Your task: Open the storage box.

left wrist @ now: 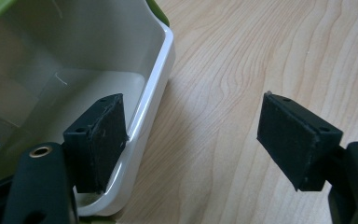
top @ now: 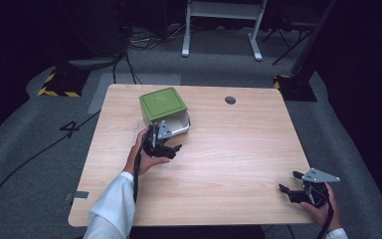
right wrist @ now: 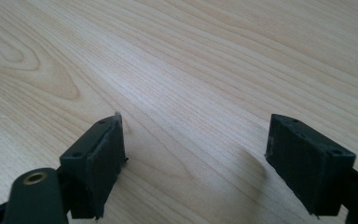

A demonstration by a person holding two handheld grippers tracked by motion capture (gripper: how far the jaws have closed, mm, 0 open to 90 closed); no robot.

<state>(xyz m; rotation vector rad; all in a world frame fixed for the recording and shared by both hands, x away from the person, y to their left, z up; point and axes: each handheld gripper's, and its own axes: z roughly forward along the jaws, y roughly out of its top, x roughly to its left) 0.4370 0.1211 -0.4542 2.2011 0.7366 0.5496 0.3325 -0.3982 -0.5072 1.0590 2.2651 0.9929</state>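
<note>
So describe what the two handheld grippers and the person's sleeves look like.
Both are black two-jaw tools. The left gripper and right gripper each carry a grey three-cornered plate on top and trail a black cable. Their flat rectangular pads are matt black with frayed edges, and a brass-coloured eyelet sits in the arm below. The sleeve is white.

A white box (top: 178, 124) with a green lid (top: 162, 103) lies tipped, its open mouth facing the table's near edge.

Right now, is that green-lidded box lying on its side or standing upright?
On its side: the box has its white open mouth facing sideways toward the left gripper.
</note>
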